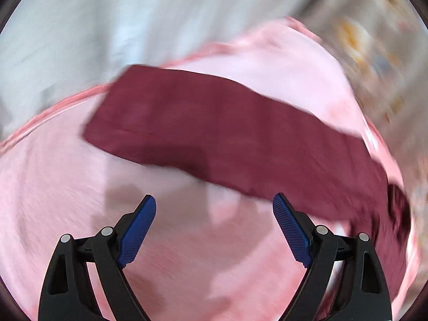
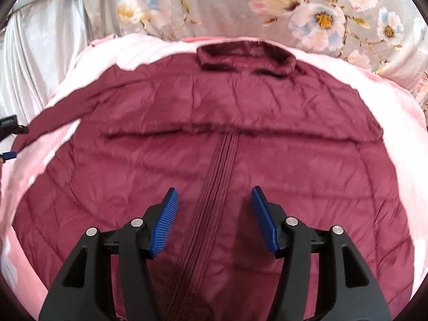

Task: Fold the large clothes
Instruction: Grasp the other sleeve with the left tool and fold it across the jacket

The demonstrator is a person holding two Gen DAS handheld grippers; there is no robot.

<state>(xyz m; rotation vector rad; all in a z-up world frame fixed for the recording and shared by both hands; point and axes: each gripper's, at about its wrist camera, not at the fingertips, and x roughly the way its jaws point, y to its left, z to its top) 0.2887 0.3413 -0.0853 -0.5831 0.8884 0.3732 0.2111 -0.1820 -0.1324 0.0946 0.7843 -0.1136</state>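
A maroon quilted jacket [image 2: 214,139] lies front up on a pink blanket [image 2: 396,117], zipper down the middle, collar [image 2: 246,56] at the far edge. My right gripper [image 2: 214,198] is open and empty, hovering over the zipper on the lower chest. One sleeve [image 1: 214,123] stretches out flat across the blanket in the blurred left wrist view. My left gripper [image 1: 214,203] is open and empty just short of the sleeve's near edge; it also shows at the left edge of the right wrist view [image 2: 8,139], by the sleeve's end.
A grey floral sheet [image 2: 294,5] lies beyond the blanket's far edge. A pale silvery cloth [image 2: 40,61] hangs at the left, also seen in the left wrist view [image 1: 107,26].
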